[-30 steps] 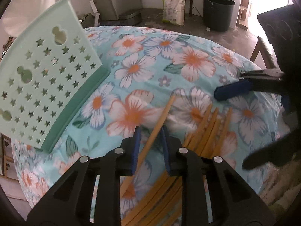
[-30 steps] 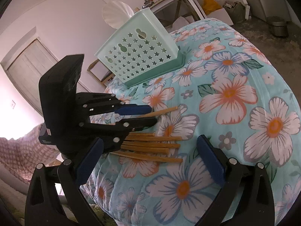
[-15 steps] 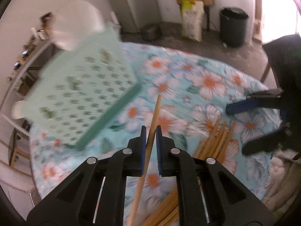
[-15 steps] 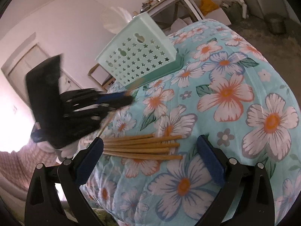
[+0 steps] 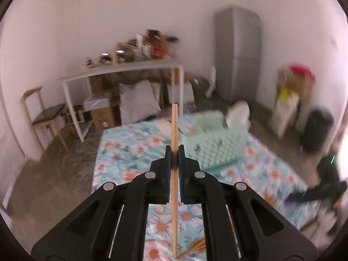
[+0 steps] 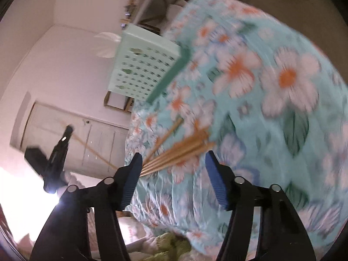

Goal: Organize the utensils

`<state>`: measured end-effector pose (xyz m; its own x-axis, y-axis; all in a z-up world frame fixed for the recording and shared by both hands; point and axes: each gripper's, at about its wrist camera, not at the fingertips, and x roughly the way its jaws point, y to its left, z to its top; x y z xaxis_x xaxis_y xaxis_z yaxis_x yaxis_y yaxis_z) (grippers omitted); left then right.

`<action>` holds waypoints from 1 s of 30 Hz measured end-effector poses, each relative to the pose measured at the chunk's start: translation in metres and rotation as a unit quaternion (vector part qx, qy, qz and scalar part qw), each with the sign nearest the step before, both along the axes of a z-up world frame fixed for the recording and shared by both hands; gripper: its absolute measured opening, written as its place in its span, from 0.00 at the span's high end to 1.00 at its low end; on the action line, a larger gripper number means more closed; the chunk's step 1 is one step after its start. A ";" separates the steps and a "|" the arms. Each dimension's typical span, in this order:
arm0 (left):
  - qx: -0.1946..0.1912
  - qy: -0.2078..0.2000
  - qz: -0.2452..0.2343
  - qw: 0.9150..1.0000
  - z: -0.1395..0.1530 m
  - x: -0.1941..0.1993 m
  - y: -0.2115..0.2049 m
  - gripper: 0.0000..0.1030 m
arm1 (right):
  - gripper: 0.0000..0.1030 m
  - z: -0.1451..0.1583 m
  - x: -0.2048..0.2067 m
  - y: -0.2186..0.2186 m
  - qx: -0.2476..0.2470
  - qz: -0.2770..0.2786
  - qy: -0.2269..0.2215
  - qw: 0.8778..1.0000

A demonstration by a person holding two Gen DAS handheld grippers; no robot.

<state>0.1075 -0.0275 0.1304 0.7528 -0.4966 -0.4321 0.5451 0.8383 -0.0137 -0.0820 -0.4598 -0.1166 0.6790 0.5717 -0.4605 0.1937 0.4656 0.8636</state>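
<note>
My left gripper (image 5: pixel 174 152) is shut on one wooden chopstick (image 5: pixel 174 128) and holds it upright, high above the floral table (image 5: pixel 121 152). It also shows far left in the right wrist view (image 6: pixel 58 150), with the chopstick (image 6: pixel 91 148) slanting from it. The mint star-holed basket (image 5: pixel 217 148) stands on the table beyond my left fingertips; in the right wrist view it (image 6: pixel 143 69) is at the table's far edge. Several chopsticks (image 6: pixel 180 150) lie fanned on the cloth between my right gripper's (image 6: pixel 174 163) open, empty jaws.
A white-framed table (image 5: pixel 121 71) with clutter, a wooden chair (image 5: pixel 43 117), a grey cabinet (image 5: pixel 237 52), a bag (image 5: pixel 285 108) and a black bin (image 5: pixel 315 130) stand around the room. Both views are motion-blurred.
My left gripper has closed on one chopstick and lifted it well up and away from the pile. My right gripper has moved closer over the remaining chopsticks, still open.
</note>
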 end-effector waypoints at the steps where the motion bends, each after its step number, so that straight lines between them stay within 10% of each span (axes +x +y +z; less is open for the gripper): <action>1: -0.026 0.005 0.009 1.000 0.004 0.000 0.013 0.95 | 0.48 -0.003 0.004 0.002 -0.002 -0.004 0.014 1.000; 10: -0.134 0.047 0.026 0.989 -0.008 -0.011 0.053 0.95 | 0.70 -0.017 0.035 0.009 0.005 -0.063 0.059 0.996; 20: -0.159 0.067 0.017 0.985 -0.019 -0.015 0.061 0.95 | 0.87 -0.021 0.024 0.005 0.024 -0.095 0.050 0.994; 30: -0.169 0.038 0.010 0.985 -0.002 -0.015 0.056 0.95 | 0.94 0.086 0.006 0.018 -0.097 -0.071 -0.115 0.986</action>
<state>0.0927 0.0287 0.1282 0.7360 -0.6067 -0.3003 0.5151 0.7898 -0.3331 -0.0760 -0.4417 -0.0311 0.8458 0.3789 -0.3755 0.0780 0.6085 0.7897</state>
